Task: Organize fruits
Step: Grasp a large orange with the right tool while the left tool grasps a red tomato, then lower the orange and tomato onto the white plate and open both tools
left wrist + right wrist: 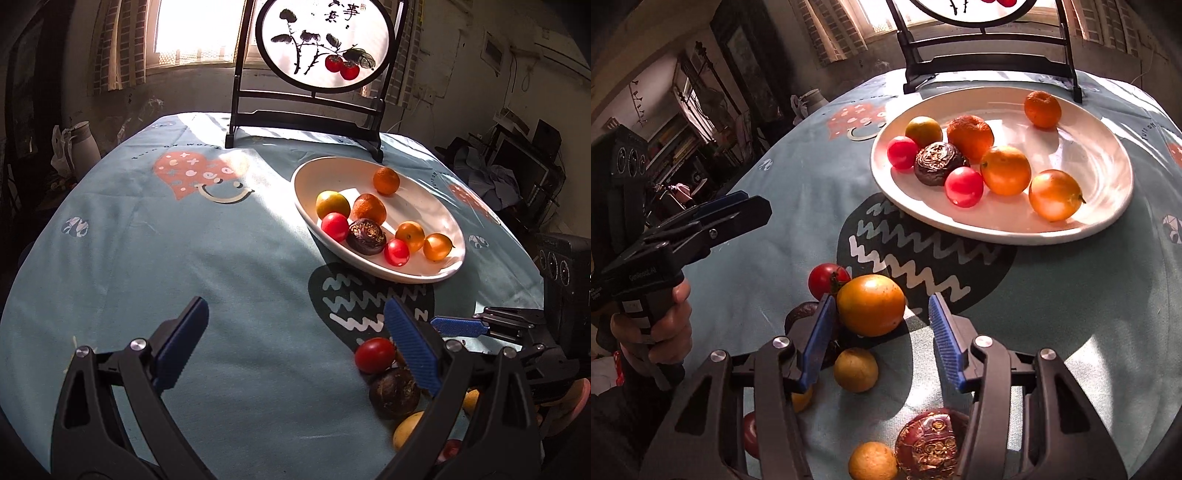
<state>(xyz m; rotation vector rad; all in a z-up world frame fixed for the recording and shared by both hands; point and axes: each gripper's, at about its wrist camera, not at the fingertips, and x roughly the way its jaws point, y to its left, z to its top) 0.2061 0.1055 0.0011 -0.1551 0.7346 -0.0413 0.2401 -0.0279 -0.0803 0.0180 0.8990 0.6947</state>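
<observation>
A: White ceramic, the plate point(997, 229) near the far side of the table, and you already have eight pieces on it: two mandarins, three smooth orange-yellow fruits, two red tomatoes and one dark embossed ball point(940, 162).

B: So what is left for you?

A: A loose cluster on the blue cloth point(147, 258), on the near side of the plate. I count a red tomato point(827, 280), a big orange fruit point(870, 304), a dark round one half hidden behind your right tongs' left finger, a small yellow fruit point(855, 369), another yellow one point(872, 461) at the bottom edge, a red-gold embossed ball point(932, 445), plus slivers of a yellow and a red piece under the frame. By my judgement you are roughly halfway.

B: And your tongs?

A: Your right gripper point(882, 317) stands partly open with the big orange fruit between its blue pads; the left pad looks at or against the fruit, the right pad is clearly apart from it, so no grip yet. Your left gripper point(295, 332) is wide open and holds nothing, hanging over bare cloth just beside the cluster.

B: Next?

A: Probably you close on that orange fruit and carry it to the plate.
</observation>
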